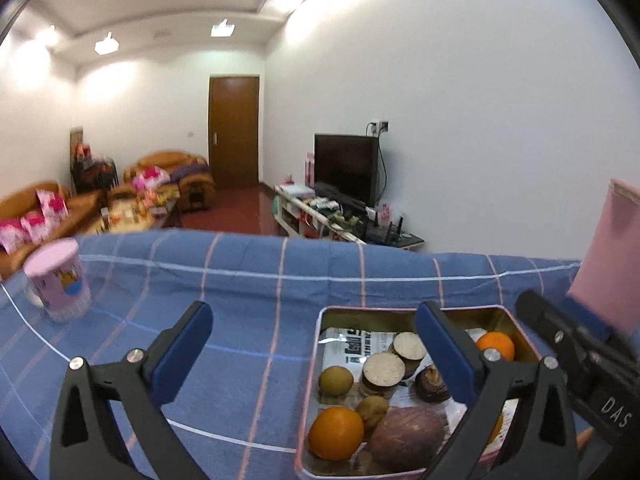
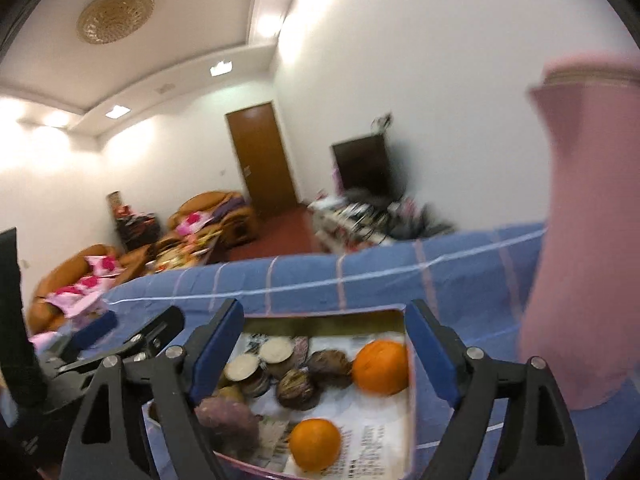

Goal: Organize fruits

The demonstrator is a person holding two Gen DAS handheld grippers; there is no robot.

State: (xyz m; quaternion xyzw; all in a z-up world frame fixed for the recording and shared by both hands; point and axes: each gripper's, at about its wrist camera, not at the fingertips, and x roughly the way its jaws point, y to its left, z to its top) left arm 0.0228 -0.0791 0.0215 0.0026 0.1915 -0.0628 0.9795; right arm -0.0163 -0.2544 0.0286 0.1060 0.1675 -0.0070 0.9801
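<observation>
Grippers [image 1: 316,344] [image 2: 326,344] agape, tilted down over tin [image 1: 400,314]

Fruits [image 1: 335,433] in tin [image 1: 318,322]

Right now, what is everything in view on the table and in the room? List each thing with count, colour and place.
tin box: one, gold inside, on the cloth, lined with newspaper
oranges: two, in the box, near and far
purple fruit: one, near end of the box
pink canister: one, left on the cloth
checked cloth: blue, covers the table
television: black, by the right wall
door: brown, far wall
left gripper: jaws open, empty
right gripper: jaws open, empty
</observation>
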